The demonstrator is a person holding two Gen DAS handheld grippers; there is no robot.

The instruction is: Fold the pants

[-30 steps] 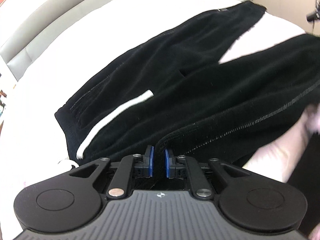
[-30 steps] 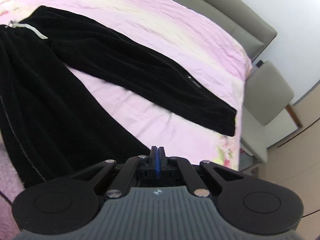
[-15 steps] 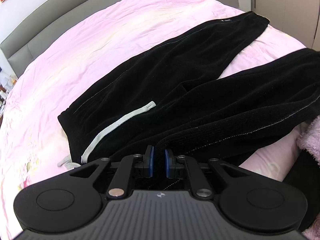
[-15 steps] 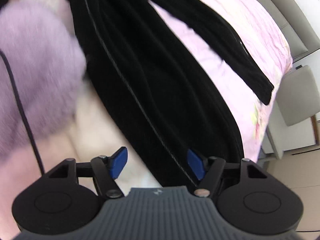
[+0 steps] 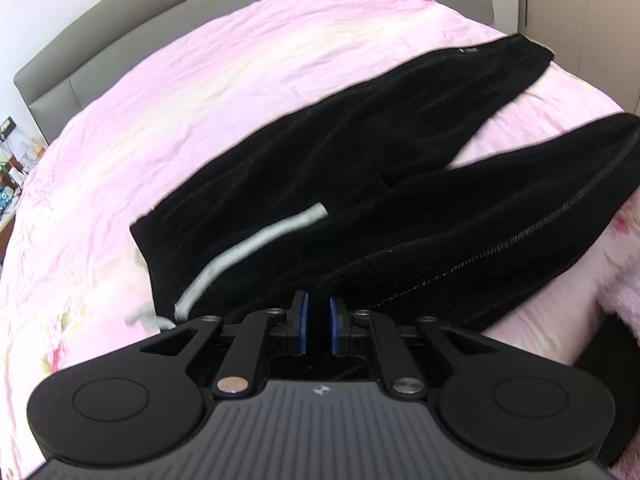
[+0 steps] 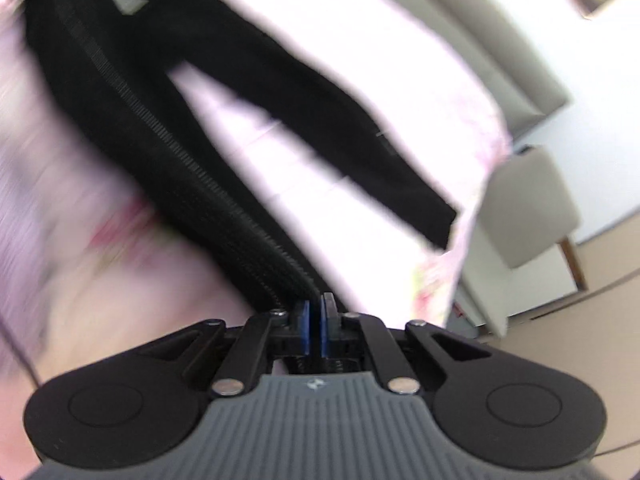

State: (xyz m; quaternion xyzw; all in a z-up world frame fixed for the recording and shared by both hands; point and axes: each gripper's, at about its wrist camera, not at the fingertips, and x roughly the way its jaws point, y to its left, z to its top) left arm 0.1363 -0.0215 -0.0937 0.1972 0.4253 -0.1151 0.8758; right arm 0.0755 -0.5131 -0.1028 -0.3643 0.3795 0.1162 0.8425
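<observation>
Black pants (image 5: 360,168) with a grey drawstring (image 5: 248,248) lie spread on a pink bed. My left gripper (image 5: 318,320) is shut on the near waistband edge, with fabric pinched between its blue pads. In the right wrist view, which is blurred, the pants (image 6: 208,112) stretch away with the legs apart. My right gripper (image 6: 314,320) is shut on the hem of the near leg, which rises from the bed to the fingers. The far leg lies flat.
The pink floral bedsheet (image 5: 168,92) covers the bed, with a grey headboard (image 5: 132,28) behind. A beige chair (image 6: 524,208) stands beside the bed's corner. A fuzzy pink sleeve (image 5: 628,296) shows at the right edge.
My right gripper was open over the near leg half a second ago; now it is shut on that leg's hem and swinging. The left gripper keeps its hold on the waistband.
</observation>
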